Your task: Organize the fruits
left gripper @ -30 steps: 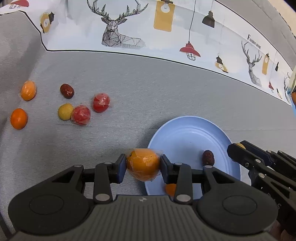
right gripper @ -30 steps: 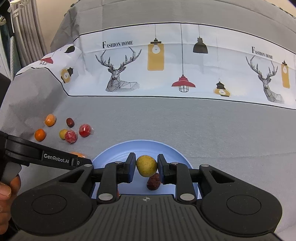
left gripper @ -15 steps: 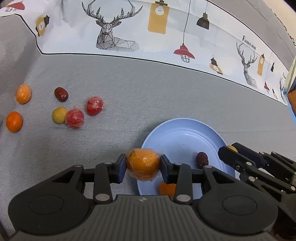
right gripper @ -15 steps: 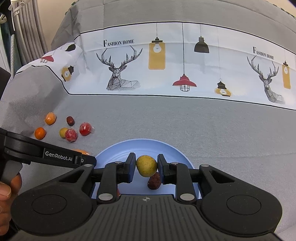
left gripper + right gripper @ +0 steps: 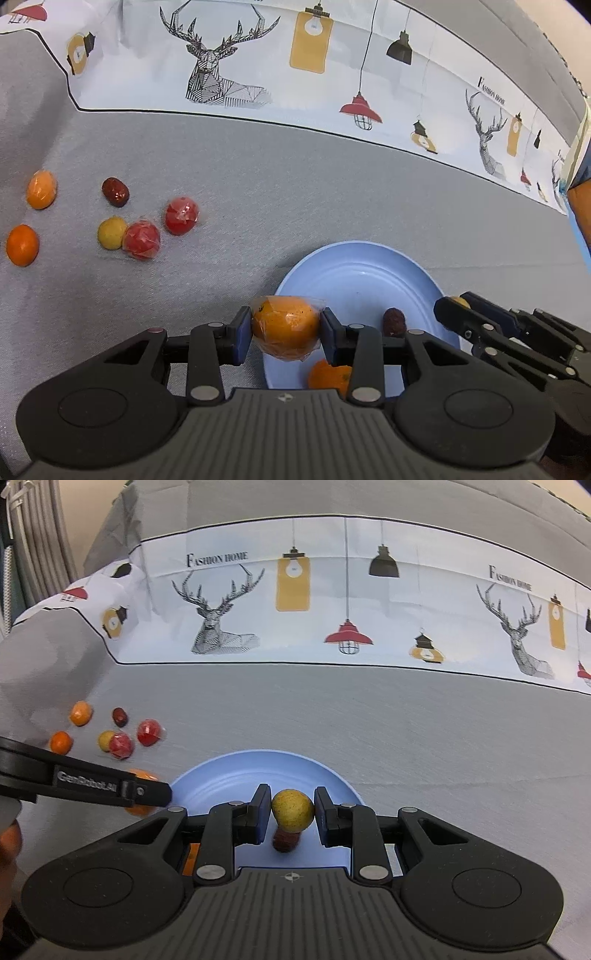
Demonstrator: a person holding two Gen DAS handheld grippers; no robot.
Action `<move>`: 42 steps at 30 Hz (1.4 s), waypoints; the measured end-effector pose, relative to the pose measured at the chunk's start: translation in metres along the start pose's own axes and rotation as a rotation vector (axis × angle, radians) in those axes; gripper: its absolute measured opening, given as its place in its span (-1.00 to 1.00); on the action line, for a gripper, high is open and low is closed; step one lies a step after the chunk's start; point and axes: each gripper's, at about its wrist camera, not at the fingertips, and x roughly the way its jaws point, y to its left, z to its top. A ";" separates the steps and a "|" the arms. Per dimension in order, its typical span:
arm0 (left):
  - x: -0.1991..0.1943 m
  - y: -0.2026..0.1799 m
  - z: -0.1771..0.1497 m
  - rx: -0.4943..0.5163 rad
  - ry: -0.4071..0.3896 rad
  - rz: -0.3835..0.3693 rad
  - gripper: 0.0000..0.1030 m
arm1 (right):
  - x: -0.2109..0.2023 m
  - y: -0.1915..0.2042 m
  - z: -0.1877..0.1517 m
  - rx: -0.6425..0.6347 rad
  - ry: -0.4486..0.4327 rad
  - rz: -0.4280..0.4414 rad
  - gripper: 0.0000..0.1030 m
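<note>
left gripper point(image 5: 285, 330) clamps wrapped orange point(image 5: 285, 326), now carried over the blue plate point(image 5: 354, 273) rim; right gripper point(image 5: 291, 809) grips yellow fruit point(image 5: 293, 809) above plate centre; both deposits appear imminent.

Matt grey woven cloth point(image 5: 295, 206) with smooth white printed band point(image 5: 280, 74). Glossy smooth light-blue plate point(image 5: 354, 273). Crinkly clear film on orange fruit point(image 5: 285, 326). Matt black plastic gripper body point(image 5: 291, 904), ribbed.

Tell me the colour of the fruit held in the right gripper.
Yellow with faint speckles: the small round fruit in the right gripper, clearest in the right wrist view.
</note>
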 end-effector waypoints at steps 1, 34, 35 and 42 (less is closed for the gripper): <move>0.000 -0.001 0.000 0.002 -0.003 -0.006 -0.18 | 0.001 -0.002 0.000 0.004 0.005 -0.007 -0.48; 0.005 -0.034 -0.003 0.110 -0.032 -0.075 -0.18 | 0.020 0.008 -0.013 -0.066 0.169 0.011 -0.48; 0.005 -0.035 -0.003 0.110 -0.032 -0.076 -0.18 | 0.020 0.009 -0.013 -0.066 0.170 0.011 -0.48; 0.007 -0.039 -0.003 0.120 -0.031 -0.075 -0.18 | 0.020 0.009 -0.013 -0.067 0.170 0.010 -0.48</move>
